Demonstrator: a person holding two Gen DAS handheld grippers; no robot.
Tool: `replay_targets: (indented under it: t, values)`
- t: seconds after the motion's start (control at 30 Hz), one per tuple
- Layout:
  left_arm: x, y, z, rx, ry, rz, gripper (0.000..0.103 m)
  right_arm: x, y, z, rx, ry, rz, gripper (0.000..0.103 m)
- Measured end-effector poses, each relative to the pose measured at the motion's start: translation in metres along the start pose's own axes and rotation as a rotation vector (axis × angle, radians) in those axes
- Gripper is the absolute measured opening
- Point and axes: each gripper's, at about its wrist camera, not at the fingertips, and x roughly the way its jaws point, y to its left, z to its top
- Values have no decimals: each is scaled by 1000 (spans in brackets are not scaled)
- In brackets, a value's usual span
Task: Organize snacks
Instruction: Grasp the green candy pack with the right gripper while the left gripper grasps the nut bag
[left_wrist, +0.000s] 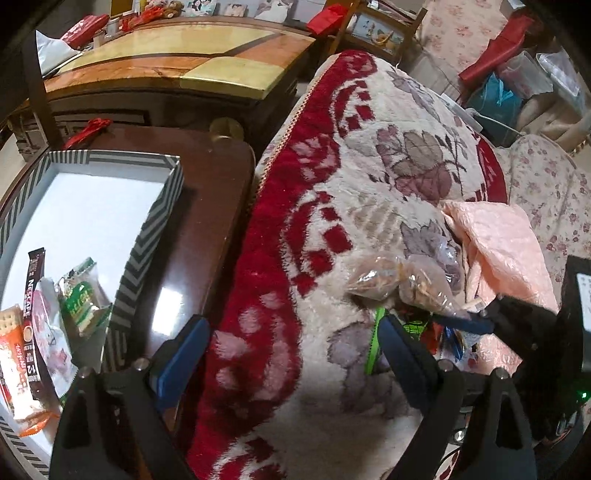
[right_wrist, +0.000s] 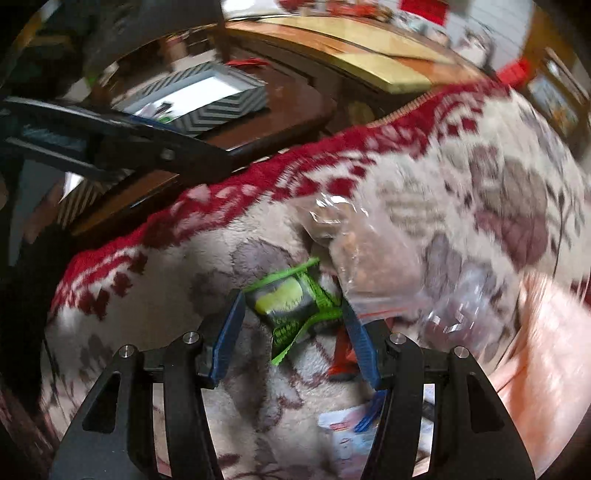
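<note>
- The right hand-held gripper (right_wrist: 293, 325) has its jaws spread wide on either side of a green snack packet (right_wrist: 291, 306); contact cannot be confirmed because the view is blurred.
- The green snack packet lies on a red-and-cream floral blanket (right_wrist: 424, 177), beside a clear bag of brown snacks (right_wrist: 373, 258).
- The left hand-held gripper (left_wrist: 291, 339) is wide apart and holds nothing.
- A striped box (left_wrist: 147, 236) on the dark wooden counter (left_wrist: 207, 206) contains a Nescafe sachet (left_wrist: 33, 314) and other packets.
</note>
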Motion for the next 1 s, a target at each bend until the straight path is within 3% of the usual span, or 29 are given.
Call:
replay_targets:
  t: [0.2,0.3,0.37,0.4,0.53,0.7,0.8,0.9,1.0]
  values:
    - [-1,7,0,-23,1,0,94,24,9,9,-189,136,31,55]
    - [1,7,2,-24,3,5,94,37,1,11,-184,179,61,55]
    - [4,5,4,-19,8,3,94,43,-9,11,-116,169,134,54]
    - [4,3,5,-15,8,0,94,42,-12,11,-87,151,148,46]
    - [7,-6,8,0,7,-14,94,35,-12,-5,45,90,129,40]
    - [13,-30,13,79,0,-53,94,-1,-1,-44,211,-27,120,39]
    - [22,-48,19,99,8,-90,94,-12,5,-66,298,-52,118,39]
    - [33,-67,26,113,13,-162,97,-16,5,-84,398,-71,149,39]
    - [57,-85,29,153,60,-153,98,-17,1,-91,483,-106,193,39]
